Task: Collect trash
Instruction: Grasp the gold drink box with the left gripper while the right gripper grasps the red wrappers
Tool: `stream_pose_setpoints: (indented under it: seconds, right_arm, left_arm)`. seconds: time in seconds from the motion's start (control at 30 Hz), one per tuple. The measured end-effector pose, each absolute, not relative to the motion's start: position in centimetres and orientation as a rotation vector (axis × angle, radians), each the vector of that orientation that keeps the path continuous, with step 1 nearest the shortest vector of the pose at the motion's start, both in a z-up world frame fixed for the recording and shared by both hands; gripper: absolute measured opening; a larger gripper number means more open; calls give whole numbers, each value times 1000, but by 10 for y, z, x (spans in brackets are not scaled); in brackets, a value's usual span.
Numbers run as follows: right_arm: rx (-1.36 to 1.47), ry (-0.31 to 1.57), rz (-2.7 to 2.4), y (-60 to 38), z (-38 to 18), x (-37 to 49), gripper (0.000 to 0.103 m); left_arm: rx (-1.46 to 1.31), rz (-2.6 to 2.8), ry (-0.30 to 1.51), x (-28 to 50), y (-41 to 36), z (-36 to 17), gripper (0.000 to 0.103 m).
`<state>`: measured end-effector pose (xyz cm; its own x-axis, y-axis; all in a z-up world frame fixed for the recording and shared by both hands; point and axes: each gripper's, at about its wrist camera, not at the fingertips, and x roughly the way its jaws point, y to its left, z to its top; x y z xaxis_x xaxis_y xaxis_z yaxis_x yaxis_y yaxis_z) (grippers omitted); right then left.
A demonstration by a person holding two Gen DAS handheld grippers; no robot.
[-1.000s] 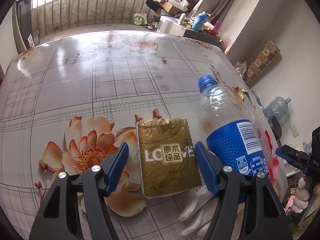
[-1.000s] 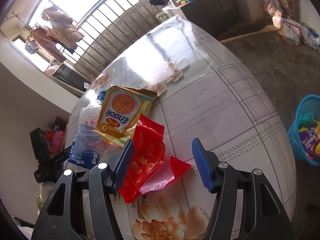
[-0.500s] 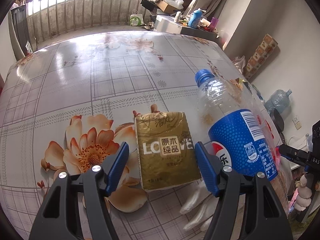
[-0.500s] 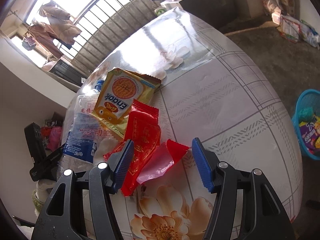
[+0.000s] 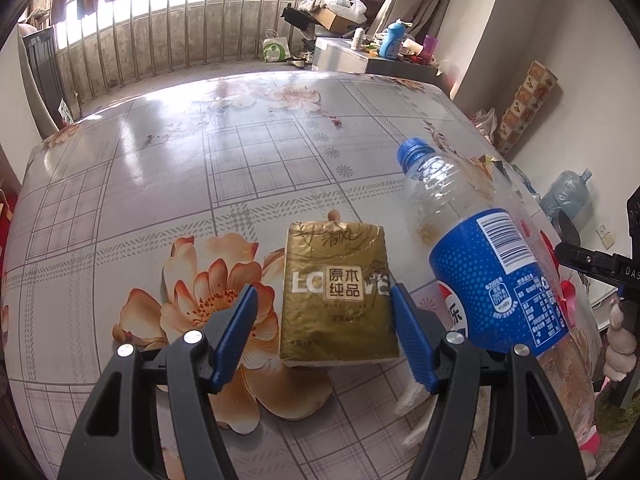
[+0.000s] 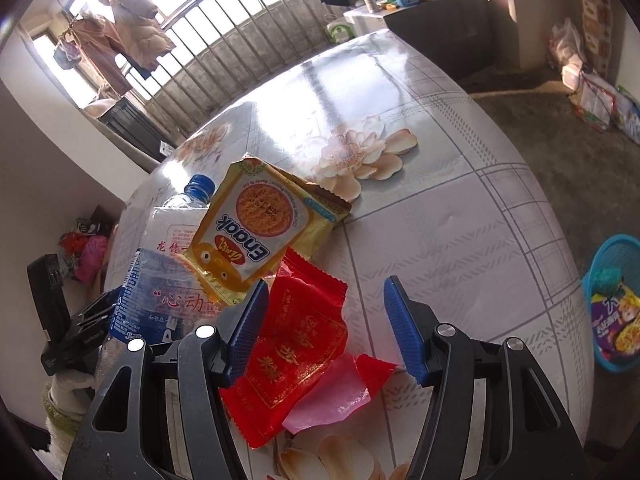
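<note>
On the worktop, between the blue pads: gold tissue pack [image 5: 338, 292] lying flat, lettering upward
Left claw [image 5: 322, 338]: spread wide around the pack — its right pad close against the pack's edge, its left pad apart from it; nothing gripped
Plastic bottle [image 5: 492, 276]: just right of the pack, lying tilted, blue cap away from the camera, blue label, clear body
Red wrapper [image 6: 296, 344]: flat on the worktop, partly under the right claw's left pad
Right claw [image 6: 324, 326]: jaws wide, pressing on nothing
Yellow snack packet [image 6: 256, 232]: beyond the red wrapper, leaning on the bottle
Worktop [image 5: 160, 168]: glossy cloth, grid lines, orange flowers
Blue basket [image 6: 612, 304]: on the floor past the worktop's right edge — packets inside
</note>
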<state>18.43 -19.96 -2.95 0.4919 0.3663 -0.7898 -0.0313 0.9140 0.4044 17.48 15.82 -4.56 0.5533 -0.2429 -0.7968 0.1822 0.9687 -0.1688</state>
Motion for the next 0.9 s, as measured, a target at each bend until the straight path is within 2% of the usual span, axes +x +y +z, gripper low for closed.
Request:
stream_pose_setpoints:
  seconds: [0.1, 0.2, 0.3, 0.37, 0.43, 0.53, 0.9]
  right_arm:
    - [298, 1048, 241, -190, -33, 185, 53]
    - [207, 1049, 219, -177, -31, 179, 43]
    - [160, 1048, 209, -171, -32, 172, 28]
    - [153, 1055, 204, -170, -34, 171, 9]
    - [178, 1058, 204, -172, -35, 170, 3]
    - [222, 1059, 213, -177, -35, 167, 1]
    - [390, 944, 229, -222, -5, 137, 0]
  left_arm:
    - [-70, -248, 953, 173, 161, -46, 66]
    - [-58, -246, 963, 173, 160, -48, 66]
    - [-27, -239, 957, 173, 157, -50, 66]
    - [-19, -236, 952, 172, 155, -50, 66]
    - [-17, -237, 949, 172, 155, -50, 66]
    - [-42, -245, 947, 171, 157, -49, 53]
    - [-106, -176, 884, 161, 187, -22, 52]
